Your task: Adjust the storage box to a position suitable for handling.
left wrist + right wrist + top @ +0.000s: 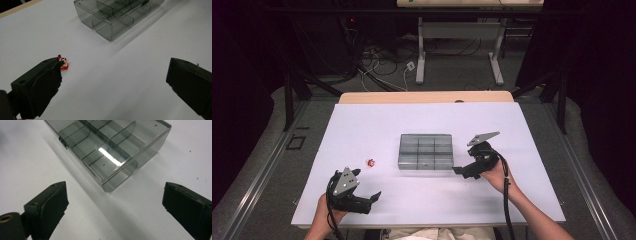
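- Box point(426, 151) sitting mid-table, smoky clear plastic with dividers, lid looks shut, nothing visibly inside as far as can be told.
- Right gripper point(460, 171) parked just off the box's near right corner, jaws wide apart, nothing between them, not touching the plastic yet.
- Same corner point(110, 185) lined up dead ahead between the jaws in the right gripper view, so probably lining up a grab or a nudge.
- Could easily skid the box instead of gripping it: slick walls, slick table point(362, 125), one jaw landing first and shoving.
- Could also pinch on the corner diagonally and have it pop out or twist.
- Left gripper point(374, 199) low near the front edge, jaws spread too, holding nothing.
- Tiny red figure point(64, 63) lying just past the left jaw tip, close or maybe touching, hard to say from that angle.
- Easy to flick the figure away with a careless swing, or knock it toward the edge, being so small and light-looking.
- Well apart from the box, so a long carry if headed there, plenty of chance to drop.
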